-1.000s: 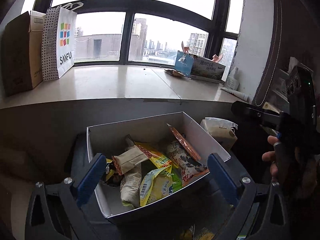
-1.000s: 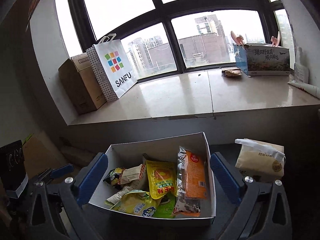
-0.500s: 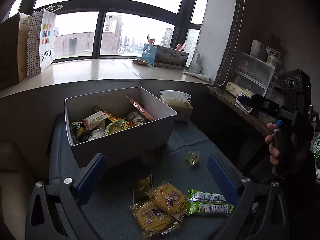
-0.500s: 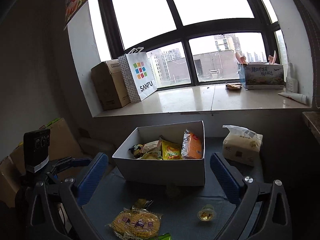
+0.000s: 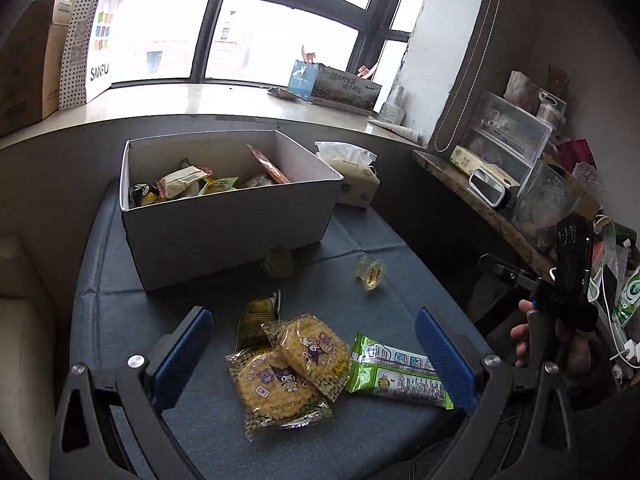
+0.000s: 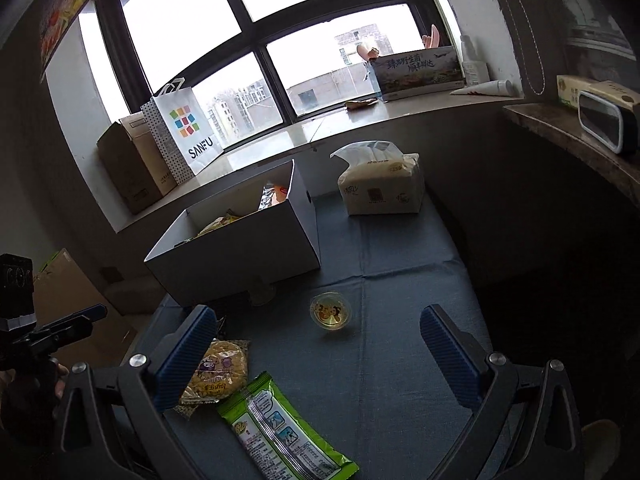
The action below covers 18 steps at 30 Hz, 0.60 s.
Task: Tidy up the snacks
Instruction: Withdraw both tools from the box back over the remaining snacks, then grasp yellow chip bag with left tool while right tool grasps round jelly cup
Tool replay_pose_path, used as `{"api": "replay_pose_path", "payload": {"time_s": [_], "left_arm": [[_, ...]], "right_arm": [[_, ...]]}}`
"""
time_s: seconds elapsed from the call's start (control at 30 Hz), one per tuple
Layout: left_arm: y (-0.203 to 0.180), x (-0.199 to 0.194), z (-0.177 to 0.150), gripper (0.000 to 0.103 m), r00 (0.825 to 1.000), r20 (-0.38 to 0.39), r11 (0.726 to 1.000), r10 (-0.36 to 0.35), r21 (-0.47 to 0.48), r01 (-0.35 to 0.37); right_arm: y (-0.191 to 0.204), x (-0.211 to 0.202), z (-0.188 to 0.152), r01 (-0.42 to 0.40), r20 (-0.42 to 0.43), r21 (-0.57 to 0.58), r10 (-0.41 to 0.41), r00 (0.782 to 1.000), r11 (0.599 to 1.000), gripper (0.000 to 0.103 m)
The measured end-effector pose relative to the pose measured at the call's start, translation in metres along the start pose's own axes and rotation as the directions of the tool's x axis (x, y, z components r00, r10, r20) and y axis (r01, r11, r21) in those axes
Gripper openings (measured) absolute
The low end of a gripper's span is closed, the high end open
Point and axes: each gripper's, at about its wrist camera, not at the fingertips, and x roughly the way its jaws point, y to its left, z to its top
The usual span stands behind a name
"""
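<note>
A white cardboard box [image 5: 224,224] holding several snack packs stands on the blue cloth [image 5: 392,272]. In front of it lie two yellow cookie packs [image 5: 288,364], a green wrapper [image 5: 396,368], a small yellow sachet [image 5: 258,316] and a jelly cup [image 5: 371,274]. A second cup [image 5: 278,262] sits against the box wall. My left gripper [image 5: 316,360] hovers open above the cookie packs. My right gripper [image 6: 316,354] is open too, above the jelly cup [image 6: 331,311], with the green wrapper [image 6: 280,432] and a cookie pack [image 6: 218,372] at its lower left.
A tissue pack [image 6: 380,184] stands right of the box [image 6: 240,248]. The window sill carries a SANFU bag [image 6: 184,128], a brown carton [image 6: 132,168] and a printed box [image 6: 416,70]. A cluttered shelf [image 5: 512,184] runs along the right.
Both grippers have pulled back and away from the box. The loose snacks on the cloth have come into view under them. Both stay open.
</note>
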Motion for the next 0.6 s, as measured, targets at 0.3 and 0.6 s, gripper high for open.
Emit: {"api": "replay_pose_path", "payload": {"time_s": [0.3, 0.6], "left_arm": [[0.009, 0.003, -0.006, 0.103, 1.000, -0.013, 1.000, 0.009, -0.025, -0.009], [0.018, 0.010, -0.015, 0.103, 0.998, -0.055, 0.999, 0.024, -0.045, -0.026]], "right_arm": [[0.022, 0.077, -0.011, 0.102, -0.151, -0.197, -0.133, 0.980, 0.975, 0.103], [0.008, 0.148, -0.008, 0.095, -0.265, -0.237, -0.159, 0.951, 0.967, 0.103]]}}
